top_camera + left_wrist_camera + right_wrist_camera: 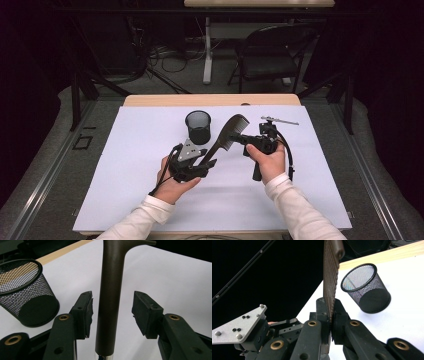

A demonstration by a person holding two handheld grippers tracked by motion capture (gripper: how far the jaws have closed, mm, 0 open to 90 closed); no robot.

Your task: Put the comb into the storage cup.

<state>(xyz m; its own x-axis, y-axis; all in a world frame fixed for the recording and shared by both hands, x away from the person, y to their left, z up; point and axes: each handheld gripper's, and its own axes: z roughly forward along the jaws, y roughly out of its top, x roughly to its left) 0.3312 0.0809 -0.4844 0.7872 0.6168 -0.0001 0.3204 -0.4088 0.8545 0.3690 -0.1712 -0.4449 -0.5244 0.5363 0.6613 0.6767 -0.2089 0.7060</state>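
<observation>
Item: comb (227, 134), dark brown, long-handled, with a toothed head. Held off the white mat (125, 165), slanting from low on the near side to high on the far side, its head just to the right of the mesh cup (198, 127) and close to it.

Item: right gripper (248, 141), in the person's right hand (269, 162), to the right of the mesh cup. Jaws clamped tight on the toothed part of the comb; in the right gripper view the teeth (329, 285) run straight up from between the two pressed pads. This grip carries the comb.

Item: left gripper (207, 164), in the person's left hand (172, 182), on the near side of the mesh cup. Jaws released and spread: in the left gripper view the comb handle (110, 297) stands between the pads (86, 312) with a gap on either side, touching neither. Grey three-cornered plate on top, facing the cup.

Item: mesh cup, black wire, round, upright on the white mat, toward the far middle of it. Interior not readable.

Item: small grey rod-like tool (280, 120), lying flat on the mat, well to the right of the mesh cup, beyond the right gripper.

Item: white mat, covering a wooden table (210, 100), whose edge shows behind the mesh cup.
</observation>
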